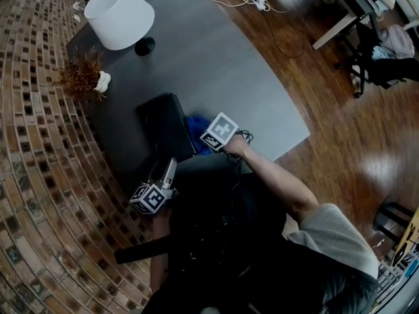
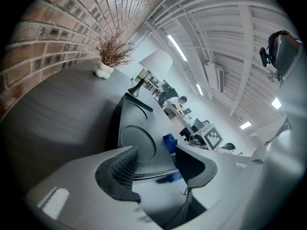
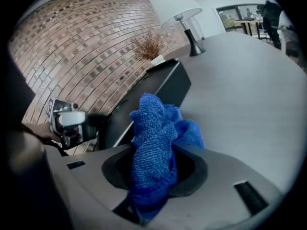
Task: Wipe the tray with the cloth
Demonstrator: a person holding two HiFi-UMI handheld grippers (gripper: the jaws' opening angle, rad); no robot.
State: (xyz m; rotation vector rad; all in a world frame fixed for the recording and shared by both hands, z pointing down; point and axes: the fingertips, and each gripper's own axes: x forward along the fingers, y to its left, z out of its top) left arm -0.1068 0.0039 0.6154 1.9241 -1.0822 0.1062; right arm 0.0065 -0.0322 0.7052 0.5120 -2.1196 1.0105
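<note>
1. On the grey desk (image 1: 216, 64), the black tray (image 1: 167, 126) lies close to the brick wall (image 1: 33, 142).
2. My left tongs (image 2: 158, 169), partly closed, pinch its near rim.
3. My right tongs (image 3: 154, 169) clamp the bunched blue cloth (image 3: 156, 128), just beside the tray's right edge.

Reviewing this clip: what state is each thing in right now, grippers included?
tray: lying flat on the table.
cloth: bunched, beside the tray.
left gripper: jaws apart, tray's near edge between them; grip unclear.
right gripper: shut on the cloth.
lamp: upright.
plant: upright.
</note>
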